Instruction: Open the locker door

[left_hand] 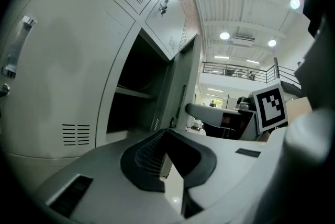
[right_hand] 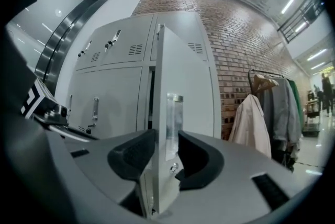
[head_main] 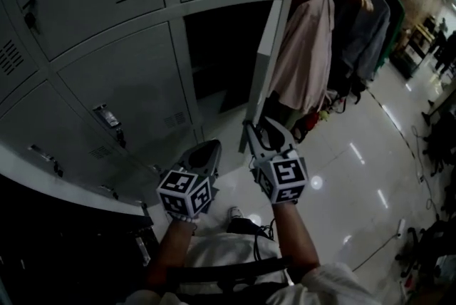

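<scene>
The right gripper (right_hand: 166,148) has its fingers spread astride the free edge of the swung-open grey metal locker door (right_hand: 187,79), beside its clear plastic handle (right_hand: 173,121). The left gripper (left_hand: 174,157) hangs alongside, fingers apart and empty.

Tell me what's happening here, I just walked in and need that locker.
A person is working two handheld grippers at a bank of lockers. One door stands wide open. The right gripper has its jaws astride the door's free edge at the handle, close against it; whether they squeeze is unclear. The left gripper is held beside it, open and empty.
</scene>
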Available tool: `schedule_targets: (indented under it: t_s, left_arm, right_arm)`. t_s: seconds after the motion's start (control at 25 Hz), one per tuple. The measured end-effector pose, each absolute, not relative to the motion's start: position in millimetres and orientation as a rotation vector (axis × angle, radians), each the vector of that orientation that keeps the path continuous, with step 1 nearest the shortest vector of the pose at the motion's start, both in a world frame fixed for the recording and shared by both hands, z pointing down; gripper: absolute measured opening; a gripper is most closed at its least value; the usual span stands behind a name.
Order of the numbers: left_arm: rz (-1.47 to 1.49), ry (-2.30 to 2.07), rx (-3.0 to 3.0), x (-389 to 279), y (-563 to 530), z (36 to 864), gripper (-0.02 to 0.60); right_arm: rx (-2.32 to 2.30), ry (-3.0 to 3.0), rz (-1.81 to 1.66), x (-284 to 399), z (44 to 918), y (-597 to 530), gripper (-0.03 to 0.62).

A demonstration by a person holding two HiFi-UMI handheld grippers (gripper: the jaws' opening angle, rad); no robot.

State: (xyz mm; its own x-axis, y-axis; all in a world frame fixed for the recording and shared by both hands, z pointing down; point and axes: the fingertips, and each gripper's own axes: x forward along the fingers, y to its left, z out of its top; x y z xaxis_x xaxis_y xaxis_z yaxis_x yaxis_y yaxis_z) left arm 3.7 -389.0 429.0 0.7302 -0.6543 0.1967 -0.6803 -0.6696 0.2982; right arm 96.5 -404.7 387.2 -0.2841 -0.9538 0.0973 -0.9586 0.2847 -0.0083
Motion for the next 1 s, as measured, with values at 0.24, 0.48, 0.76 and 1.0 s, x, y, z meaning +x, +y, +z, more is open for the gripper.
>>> schedule_targets:
  t_s: [0.24, 0.48, 0.76, 1.0]
  left_arm:
    - [0.123, -0.932, 2.642, 41, -380, 424, -0.002]
    - [0.134, -0.823, 2.693, 79, -372, 419, -0.002]
    - [0.164, -0.729, 2.717, 119, -372, 425, -0.003]
    - [0.169, -0.704, 2.717, 142, -386, 428, -0.003]
  right_arm:
    - [1.942, -2.435, 0.099, 129, 384, -384, 0.074]
    - [2.077, -2.376, 0.153, 178, 387, -371, 0.071]
    - [2.203, -2.403, 0.256, 242, 391, -368, 0.071]
    - [2.290, -2.410, 0.316, 295, 394, -377, 0.034]
